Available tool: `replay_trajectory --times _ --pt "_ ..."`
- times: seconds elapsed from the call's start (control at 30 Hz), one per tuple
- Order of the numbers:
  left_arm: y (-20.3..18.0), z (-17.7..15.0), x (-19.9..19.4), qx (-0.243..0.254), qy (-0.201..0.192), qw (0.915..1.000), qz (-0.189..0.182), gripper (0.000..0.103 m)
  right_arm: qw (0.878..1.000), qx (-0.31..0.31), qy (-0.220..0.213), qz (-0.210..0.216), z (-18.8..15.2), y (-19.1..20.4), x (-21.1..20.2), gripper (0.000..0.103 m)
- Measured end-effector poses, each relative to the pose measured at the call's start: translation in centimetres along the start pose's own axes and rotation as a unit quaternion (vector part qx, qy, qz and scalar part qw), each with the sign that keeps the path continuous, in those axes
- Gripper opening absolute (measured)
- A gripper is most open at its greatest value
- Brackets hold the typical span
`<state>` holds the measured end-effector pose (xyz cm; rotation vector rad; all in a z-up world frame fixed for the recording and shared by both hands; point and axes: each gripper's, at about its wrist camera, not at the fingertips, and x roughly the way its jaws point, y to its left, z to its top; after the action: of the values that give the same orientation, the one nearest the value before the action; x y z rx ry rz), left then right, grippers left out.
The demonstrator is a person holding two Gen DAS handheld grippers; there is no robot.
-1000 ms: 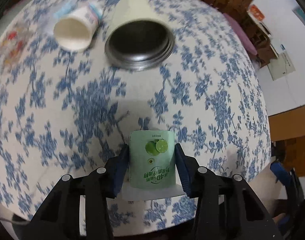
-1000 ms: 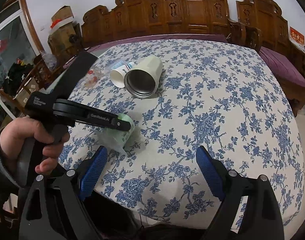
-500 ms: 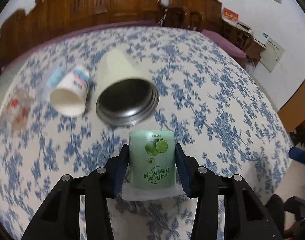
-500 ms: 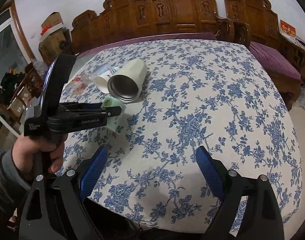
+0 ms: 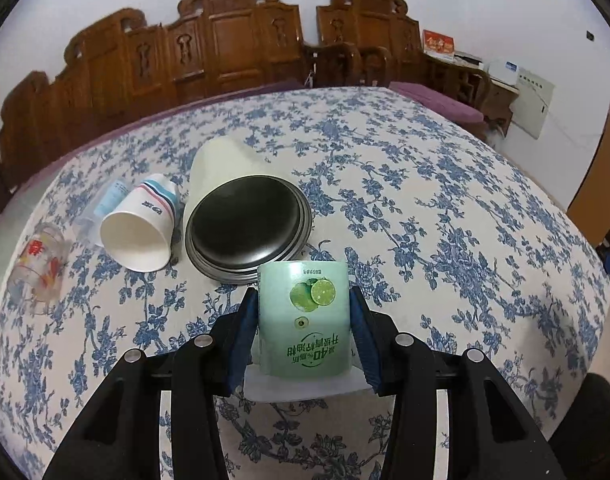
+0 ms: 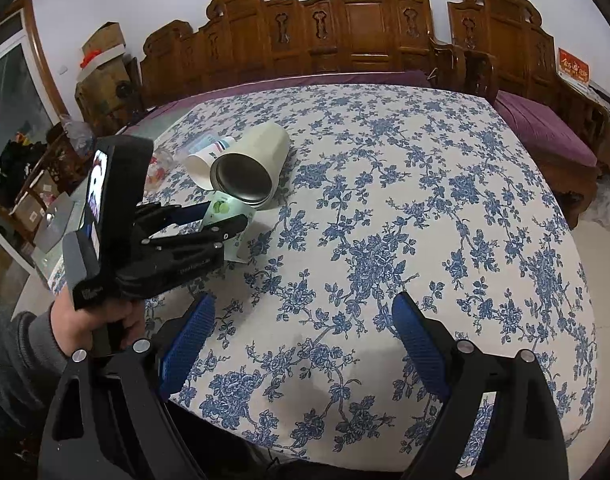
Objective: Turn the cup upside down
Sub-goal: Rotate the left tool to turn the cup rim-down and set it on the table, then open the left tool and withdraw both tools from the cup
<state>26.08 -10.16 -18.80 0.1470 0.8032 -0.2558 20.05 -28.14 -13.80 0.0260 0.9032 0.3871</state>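
Observation:
My left gripper (image 5: 304, 320) is shut on a green paper cup (image 5: 305, 320) with a lime picture. Its print reads upside down and its white rim is at the bottom, toward me. The cup is held just above the blue-flowered tablecloth (image 5: 445, 220), close in front of the lying cups. In the right wrist view the left gripper (image 6: 221, 220) holds the cup (image 6: 225, 210) at the left. My right gripper (image 6: 305, 332) is open and empty over the table's near edge.
A large cream tumbler with a dark metal mouth (image 5: 245, 220) lies on its side beside a lying white paper cup (image 5: 139, 232). A clear glass with red print (image 5: 41, 264) lies at the far left. Carved wooden chairs (image 5: 233, 48) stand behind the table.
My left gripper has tilted up from looking down to looking level, turning the green cup with it and moving toward the lying cups. The right gripper stays open and nearly still.

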Motion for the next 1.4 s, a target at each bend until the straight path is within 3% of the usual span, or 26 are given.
replay_trajectory --times 0.23,0.53,0.57,0.63,0.77,0.83,1.03,1.1,1.33,1.37,1.4 --pt "-0.2 -1.9 -1.8 0.007 -0.008 0.9999 0.012 0.043 1.000 -0.002 -0.002 -0.003 0.0 0.0 0.0 0.091" --pt "0.2 -3.5 -2.9 -0.010 0.011 0.9998 0.011 0.045 1.000 -0.002 -0.010 -0.011 -0.1 0.0 0.0 0.091" --pt "0.2 -3.5 -3.0 -0.011 0.010 0.9998 0.013 0.047 1.000 -0.003 -0.011 -0.012 -0.1 0.0 -0.1 0.091" --pt "0.4 -3.5 -3.7 -0.019 0.008 0.9996 0.017 0.062 1.000 -0.003 -0.014 -0.012 -0.1 0.1 -0.3 0.091" --pt "0.8 -3.3 -5.7 -0.025 0.001 0.9995 0.022 0.065 1.000 -0.006 -0.023 -0.013 0.1 0.4 -0.8 0.091" --pt "1.0 -3.2 -6.8 -0.028 -0.002 0.9993 0.027 0.076 0.999 -0.008 -0.030 -0.014 0.2 0.7 -1.2 0.091" --pt "1.9 -3.3 -9.7 -0.036 0.012 0.9975 0.060 0.077 0.999 -0.009 -0.047 -0.013 0.4 1.9 -2.4 0.093" --pt "2.3 -3.4 -10.6 -0.043 0.018 0.9971 0.060 0.077 0.998 -0.008 -0.055 -0.015 0.3 2.4 -2.7 0.100" --pt "3.6 -4.6 -14.4 -0.066 0.019 0.9964 0.050 0.077 0.998 -0.002 -0.062 -0.011 -0.5 4.5 -3.8 0.100" --pt "3.8 -4.7 -15.0 -0.066 0.014 0.9965 0.050 0.079 0.998 -0.002 -0.064 -0.011 -0.6 4.7 -4.0 0.100" --pt "3.9 -5.0 -15.9 -0.066 0.004 0.9965 0.051 0.096 0.998 -0.002 -0.068 -0.010 -0.8 5.1 -4.4 0.100"
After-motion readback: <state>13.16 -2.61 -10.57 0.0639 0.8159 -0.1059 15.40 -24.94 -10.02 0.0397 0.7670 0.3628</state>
